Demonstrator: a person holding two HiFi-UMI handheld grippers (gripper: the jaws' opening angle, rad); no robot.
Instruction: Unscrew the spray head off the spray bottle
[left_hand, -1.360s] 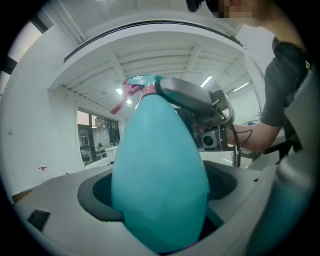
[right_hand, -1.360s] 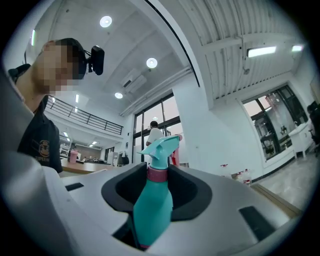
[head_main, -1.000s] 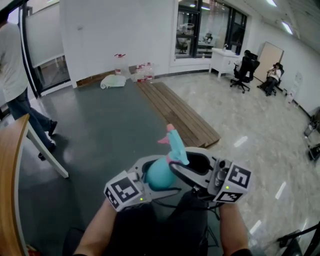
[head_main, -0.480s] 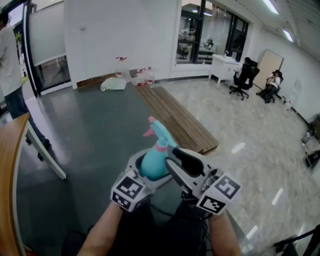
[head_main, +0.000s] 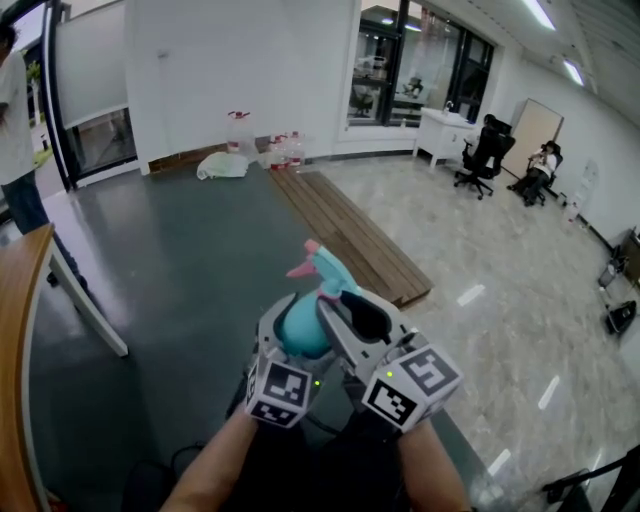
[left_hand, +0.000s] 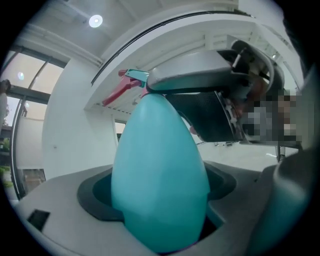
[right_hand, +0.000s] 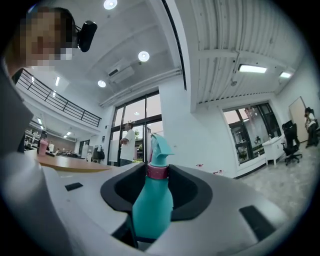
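I hold a teal spray bottle (head_main: 298, 332) in mid-air in front of me. My left gripper (head_main: 292, 338) is shut on its rounded body (left_hand: 160, 180), which fills the left gripper view. The teal spray head (head_main: 328, 270) with its pink trigger (left_hand: 118, 90) points up and away. My right gripper (head_main: 345, 308) reaches over from the right to the bottle's neck. In the right gripper view the pink collar (right_hand: 157, 171) stands between the dark pads (right_hand: 192, 192). The right jaws are opening, with the neck between them.
A wooden tabletop edge (head_main: 15, 330) runs along the left, and a person (head_main: 15, 120) stands beyond it. Wooden planks (head_main: 350, 230) lie on the dark floor ahead. Water bottles (head_main: 270, 150) stand by the white wall. Office chairs (head_main: 480, 150) and a seated person (head_main: 545, 165) are far right.
The bottle and both grippers have shifted a little left and up in the head view. The right gripper has swung closer to the left one, round the bottle's neck.
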